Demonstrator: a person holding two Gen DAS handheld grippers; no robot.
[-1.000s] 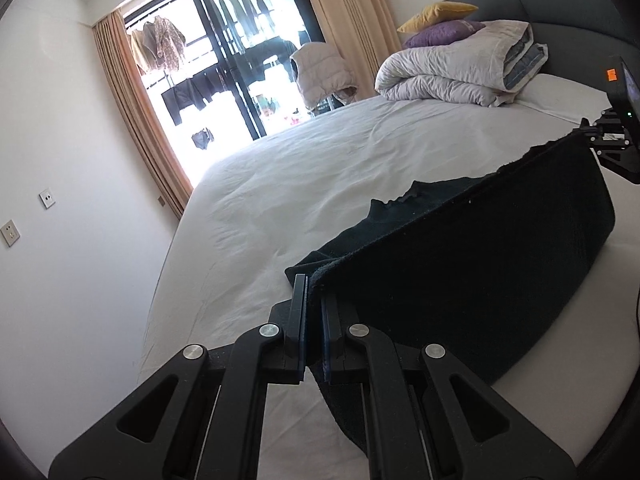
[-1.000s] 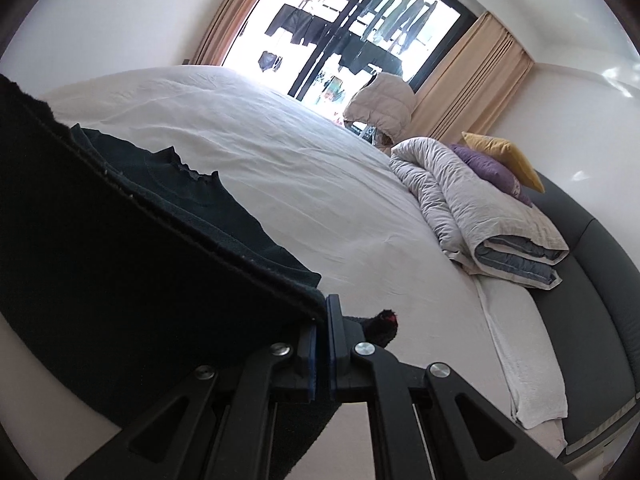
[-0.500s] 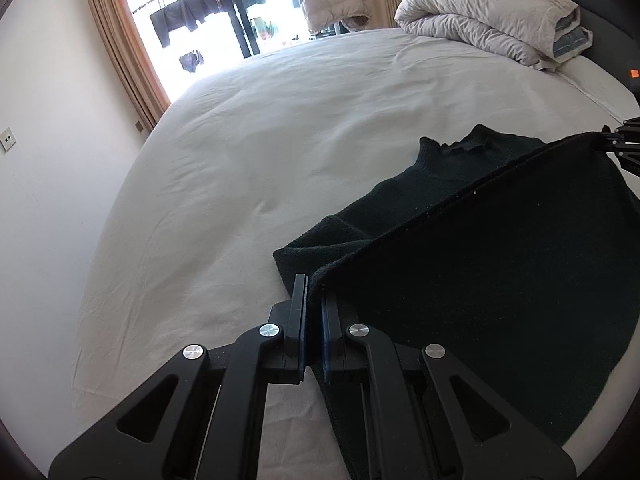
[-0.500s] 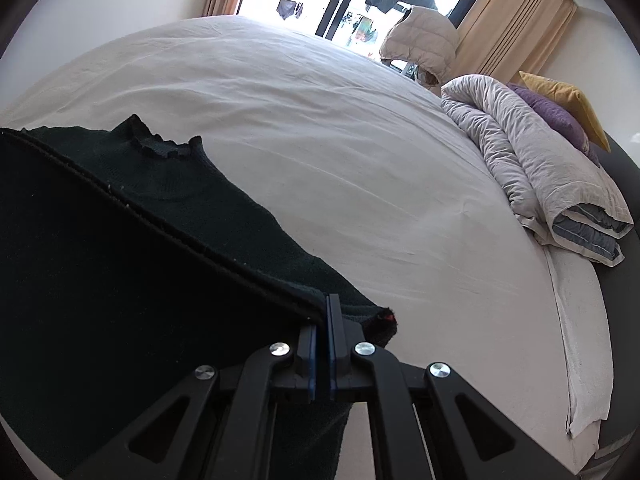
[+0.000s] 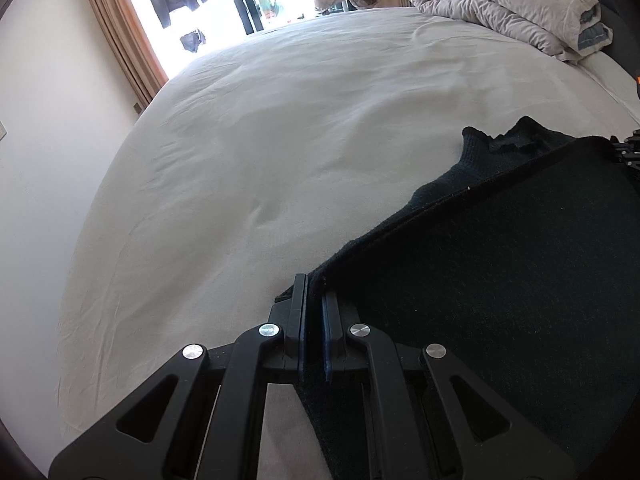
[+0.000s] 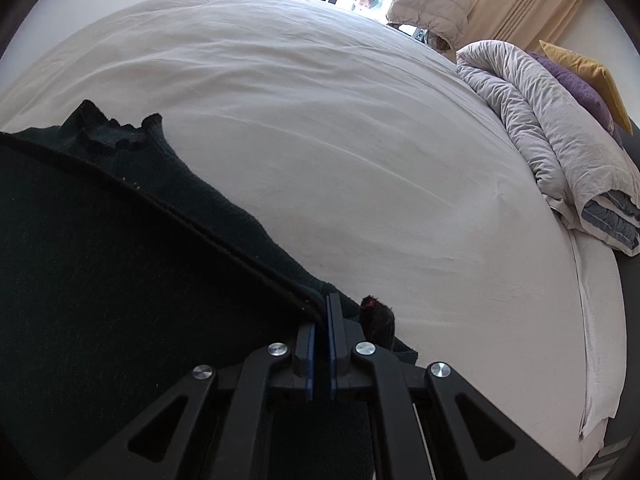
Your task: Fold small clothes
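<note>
Left wrist view. Fingers of the left gripper (image 5: 313, 304) are seen nearly closed, with one corner of the dark knit sweater (image 5: 500, 280) pinched between the blue pads (image 5: 329, 328). From this corner the raised hem is stretched taut toward the upper right, where the right gripper (image 5: 624, 148) is partly seen at the picture's edge, at the other hem corner. The lifted panel of the sweater is spread across the lower right of the view, and the ruffled collar (image 5: 508, 140) is seen lying beyond the hem on the white bed sheet (image 5: 280, 120). A folded grey duvet (image 5: 512, 4) is placed at the far right of the bed. A tan curtain (image 5: 120, 36) is hung beside the bright window (image 5: 224, 4).

Right wrist view. The right gripper (image 6: 323, 316) is shown with its fingers almost shut, the opposite hem corner being clamped between them. The hem edge is drawn diagonally up to the left, and the sweater (image 6: 120, 260) is spread over the lower left of the frame. Its collar (image 6: 116, 132) is rested on the bed sheet (image 6: 340, 120). A dark cuff with a red mark (image 6: 376, 314) is seen just right of the fingers. The duvet (image 6: 540, 132) is stacked with a purple pillow (image 6: 576, 84) and a yellow pillow (image 6: 588, 72) above it.
</note>
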